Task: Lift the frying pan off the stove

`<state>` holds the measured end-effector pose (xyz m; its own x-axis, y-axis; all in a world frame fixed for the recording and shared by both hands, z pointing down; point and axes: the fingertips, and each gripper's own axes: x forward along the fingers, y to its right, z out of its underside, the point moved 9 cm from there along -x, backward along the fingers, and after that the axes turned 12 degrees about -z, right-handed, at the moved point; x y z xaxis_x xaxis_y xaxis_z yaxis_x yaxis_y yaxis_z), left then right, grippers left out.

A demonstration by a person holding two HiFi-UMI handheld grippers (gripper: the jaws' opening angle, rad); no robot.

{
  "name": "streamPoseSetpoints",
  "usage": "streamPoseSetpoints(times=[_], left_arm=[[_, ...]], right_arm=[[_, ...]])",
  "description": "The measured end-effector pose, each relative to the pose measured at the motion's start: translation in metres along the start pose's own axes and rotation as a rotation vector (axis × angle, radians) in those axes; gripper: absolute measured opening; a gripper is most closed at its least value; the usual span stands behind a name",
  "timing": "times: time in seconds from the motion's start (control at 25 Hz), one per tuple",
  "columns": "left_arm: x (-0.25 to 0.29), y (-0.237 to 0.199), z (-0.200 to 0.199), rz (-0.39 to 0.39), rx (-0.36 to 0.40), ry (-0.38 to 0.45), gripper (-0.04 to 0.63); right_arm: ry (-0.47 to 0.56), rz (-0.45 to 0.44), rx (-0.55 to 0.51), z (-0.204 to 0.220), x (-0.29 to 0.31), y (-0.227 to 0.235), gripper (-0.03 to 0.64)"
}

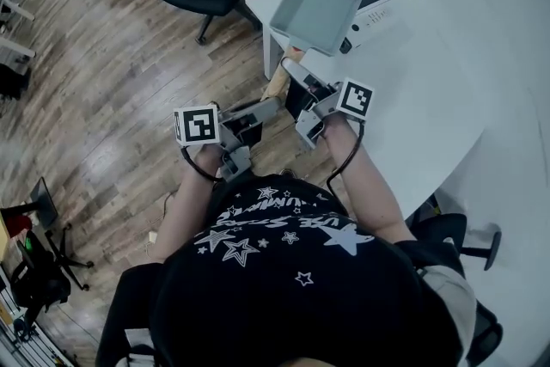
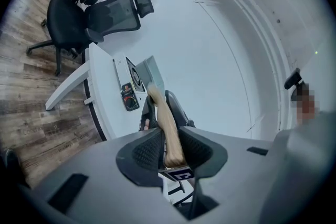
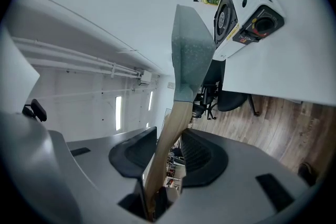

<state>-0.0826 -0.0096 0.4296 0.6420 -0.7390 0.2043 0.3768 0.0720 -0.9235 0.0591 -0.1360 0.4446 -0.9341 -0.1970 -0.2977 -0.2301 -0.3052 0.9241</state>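
By the bench (image 1: 447, 82) edge, left gripper (image 2: 169, 138) and right gripper (image 3: 167, 140) fingers, narrowly parted, both clamp the frying pan (image 1: 316, 9) handle (image 3: 176, 113), mostly hidden from the head view.

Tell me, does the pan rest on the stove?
No, the pan is lifted clear of the stove, with a gap between them, and is held by its handle.

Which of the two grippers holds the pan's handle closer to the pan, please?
The right gripper; the left gripper clamps the far end of the handle.
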Motion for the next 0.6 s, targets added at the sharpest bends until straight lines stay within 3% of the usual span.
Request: streamPoseSetpoints(times=[0.6], left_arm=[[-0.003,0.03,0.05,-0.005,0.036,0.037,0.104]], right_arm=[[-0.052,-0.047,-0.023,0.017,-0.036,-0.03,0.149]])
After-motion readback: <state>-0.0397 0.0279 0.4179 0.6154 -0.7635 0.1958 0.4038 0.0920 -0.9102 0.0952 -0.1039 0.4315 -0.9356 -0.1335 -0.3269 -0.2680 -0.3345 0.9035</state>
